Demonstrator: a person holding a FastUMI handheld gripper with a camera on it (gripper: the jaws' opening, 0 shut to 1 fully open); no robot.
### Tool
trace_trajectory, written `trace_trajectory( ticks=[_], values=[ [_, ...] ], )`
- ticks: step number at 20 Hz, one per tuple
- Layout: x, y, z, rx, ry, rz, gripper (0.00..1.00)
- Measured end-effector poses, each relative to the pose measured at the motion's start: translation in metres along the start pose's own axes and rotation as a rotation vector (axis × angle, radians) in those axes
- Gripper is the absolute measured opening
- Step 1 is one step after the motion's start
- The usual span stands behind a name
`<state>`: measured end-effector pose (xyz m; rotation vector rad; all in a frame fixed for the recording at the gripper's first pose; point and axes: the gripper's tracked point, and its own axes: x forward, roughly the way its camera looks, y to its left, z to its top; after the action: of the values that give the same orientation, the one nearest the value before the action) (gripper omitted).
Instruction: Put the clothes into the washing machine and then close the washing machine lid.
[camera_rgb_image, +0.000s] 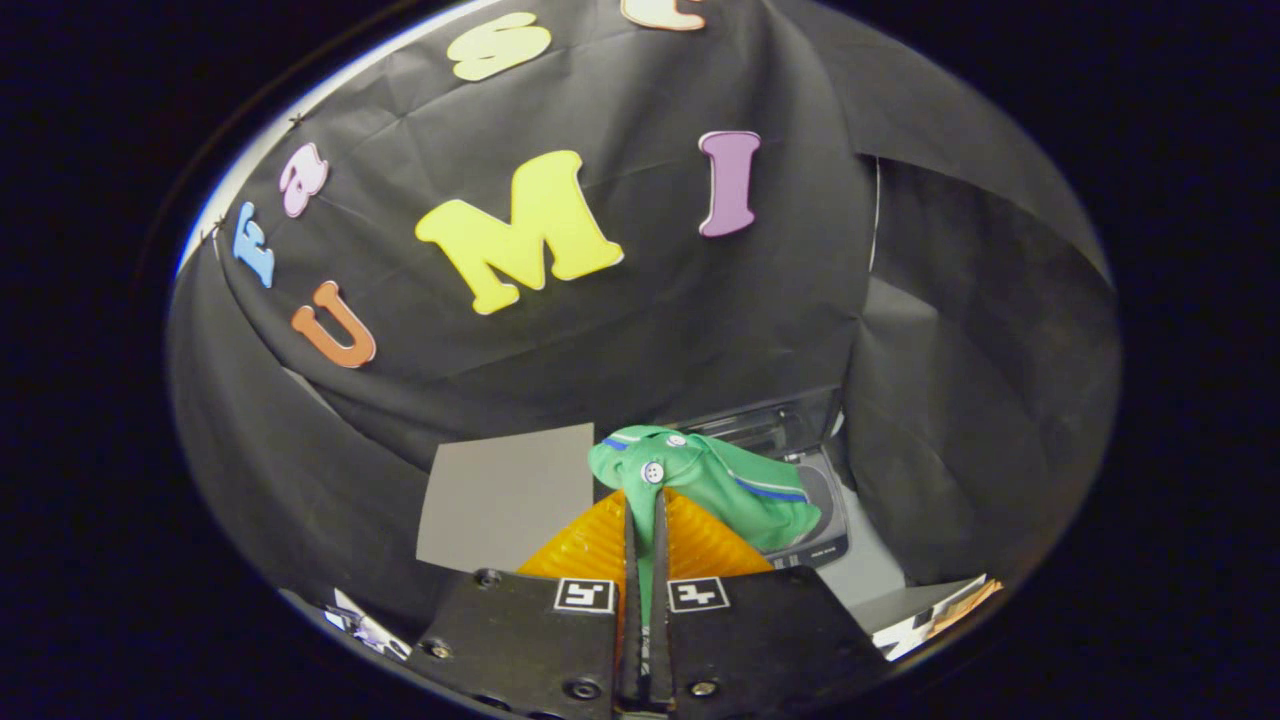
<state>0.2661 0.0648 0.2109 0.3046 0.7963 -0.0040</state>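
Washing machine (815, 500) — beyond the fingers, lid raised behind its round opening, ready to take laundry. Green garment (720, 480) — white-buttoned, blue-striped, bunched and hanging at the fingertips, partly covering the machine's opening, evidently carried there for dropping in. Gripper (645, 505) — fingers pinched narrow on the cloth, keeping it aloft.
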Motion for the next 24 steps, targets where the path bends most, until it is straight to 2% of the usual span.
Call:
trace_trajectory(
  ticks=[7, 18, 24],
  values=[
    [0.05, -0.049, -0.02, 0.006, 0.056, 0.015, 0.07],
    [0.169, -0.14, -0.047, -0.086, 0.197, 0.076, 0.07],
    [0.227, -0.173, -0.076, -0.064, 0.238, 0.071, 0.07]
  ],
)
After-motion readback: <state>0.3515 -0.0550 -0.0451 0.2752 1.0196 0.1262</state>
